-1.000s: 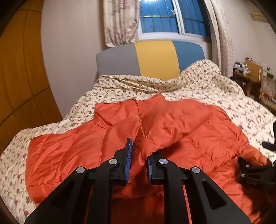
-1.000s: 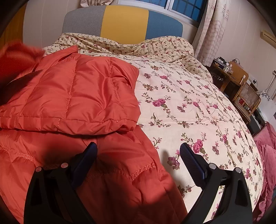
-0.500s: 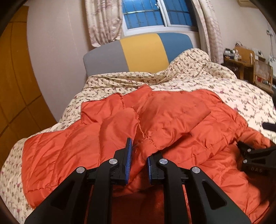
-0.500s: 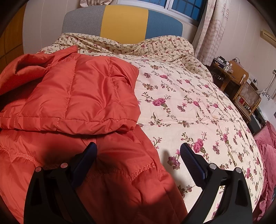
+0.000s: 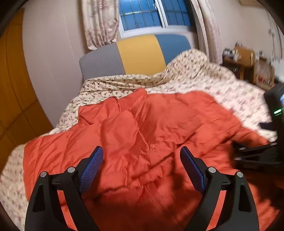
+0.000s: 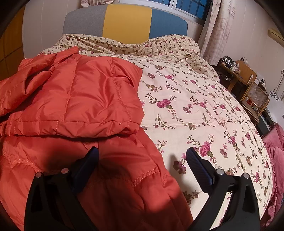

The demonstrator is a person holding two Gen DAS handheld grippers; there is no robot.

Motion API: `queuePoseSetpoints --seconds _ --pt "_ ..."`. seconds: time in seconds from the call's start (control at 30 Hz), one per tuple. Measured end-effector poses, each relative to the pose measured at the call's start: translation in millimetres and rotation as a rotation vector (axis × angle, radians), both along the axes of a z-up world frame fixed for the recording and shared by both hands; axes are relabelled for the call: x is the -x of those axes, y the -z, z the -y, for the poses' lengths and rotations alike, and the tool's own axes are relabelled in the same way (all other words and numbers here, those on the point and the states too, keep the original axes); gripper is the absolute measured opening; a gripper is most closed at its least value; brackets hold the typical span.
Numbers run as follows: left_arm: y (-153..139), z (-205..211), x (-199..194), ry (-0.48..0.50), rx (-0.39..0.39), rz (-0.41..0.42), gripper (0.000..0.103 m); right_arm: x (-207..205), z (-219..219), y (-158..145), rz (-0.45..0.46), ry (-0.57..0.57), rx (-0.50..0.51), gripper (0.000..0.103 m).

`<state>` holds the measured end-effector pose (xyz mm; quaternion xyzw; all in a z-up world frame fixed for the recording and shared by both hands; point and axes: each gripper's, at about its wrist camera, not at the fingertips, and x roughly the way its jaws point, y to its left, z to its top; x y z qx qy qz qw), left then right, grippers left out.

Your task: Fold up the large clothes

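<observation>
An orange quilted jacket point(image 5: 159, 135) lies spread on the floral bedspread point(image 5: 204, 83), with both sleeves folded in over its middle. My left gripper point(image 5: 142, 156) is open and empty just above the jacket's lower middle. My right gripper point(image 6: 142, 156) is open and empty over the jacket's point(image 6: 79, 96) lower right edge, where the fabric meets the bedspread point(image 6: 195, 99). The right gripper also shows at the right edge of the left wrist view point(image 5: 257, 156).
A grey, yellow and blue headboard point(image 5: 140, 55) stands at the far end under a window point(image 5: 152, 14) with curtains. A wooden wardrobe point(image 5: 12, 88) is on the left. A wooden table and chair point(image 6: 248, 83) stand right of the bed.
My left gripper has opened and let go of the sleeve fold, which now lies flat on the jacket. The left view has shifted. The right gripper has stayed open and still.
</observation>
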<state>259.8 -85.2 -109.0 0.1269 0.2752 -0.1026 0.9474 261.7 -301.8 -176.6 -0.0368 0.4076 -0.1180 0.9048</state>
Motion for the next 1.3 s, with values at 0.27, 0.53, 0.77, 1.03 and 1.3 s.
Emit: queuePoseSetpoints --seconds 0.27,0.53,0.77,1.03,1.3 --pt "-19 -88 32 -0.150 0.218 -0.036 0.087 16 -7 -16 0.103 -0.009 0.046 0.098" --pt "-25 -181 -2 -0.354 0.292 -0.069 0.065 13 -40 -81 0.218 -0.162 -0.092 0.087" --pt "-8 -198 -57 -0.418 0.203 -0.155 0.065 -57 -114 -91 0.156 -0.361 -0.242 0.065" --pt "26 -220 -89 -0.406 0.186 -0.196 0.066 -107 -119 -17 0.016 -0.304 -0.392 0.066" --pt "36 -230 -96 -0.397 0.250 -0.239 0.071 -103 -132 -6 0.041 -0.316 -0.279 0.067"
